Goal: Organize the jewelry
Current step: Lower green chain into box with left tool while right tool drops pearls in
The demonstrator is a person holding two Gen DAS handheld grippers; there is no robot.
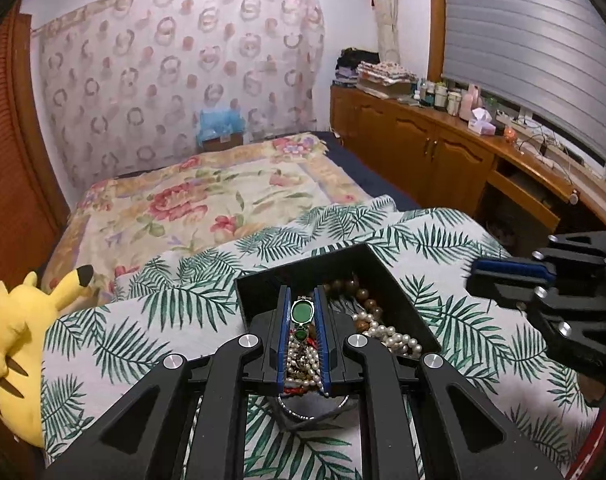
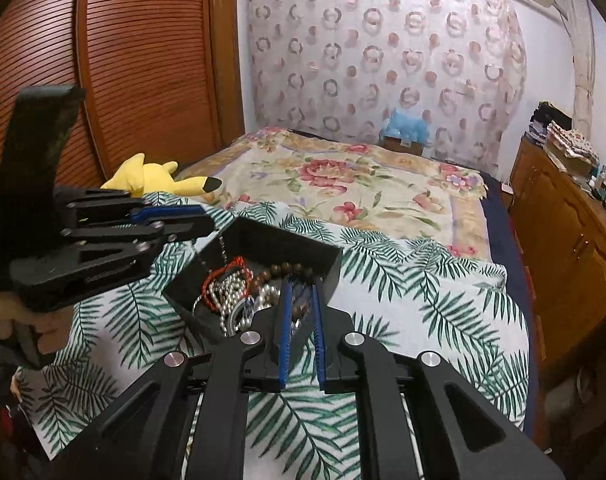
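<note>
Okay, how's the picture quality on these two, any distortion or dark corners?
Left wrist view: strong fisheye bend, the cabinet curves, corners black, jewelry box sharp. Right wrist view: same bending on the wardrobe door, dim indoor light, left gripper slightly soft.

Yellow plush toy [image 1: 19, 332] beside palm-leaf cloth [image 1: 151, 320]; floral bedspread [image 1: 207, 200] beyond; wooden cabinet [image 1: 431, 144] along wall.

The bed [image 1: 367, 168] carries a floral blanket [image 1: 207, 200] over a dark blue sheet, with a palm-leaf cloth [image 1: 443, 240] spread across its near end. A black box [image 1: 343, 258] of beads and pearls sits directly on the leaf cloth. A yellow plush [image 1: 19, 320] lies at the bed's left edge, beside the leaf cloth, against the wooden wardrobe side.
</note>
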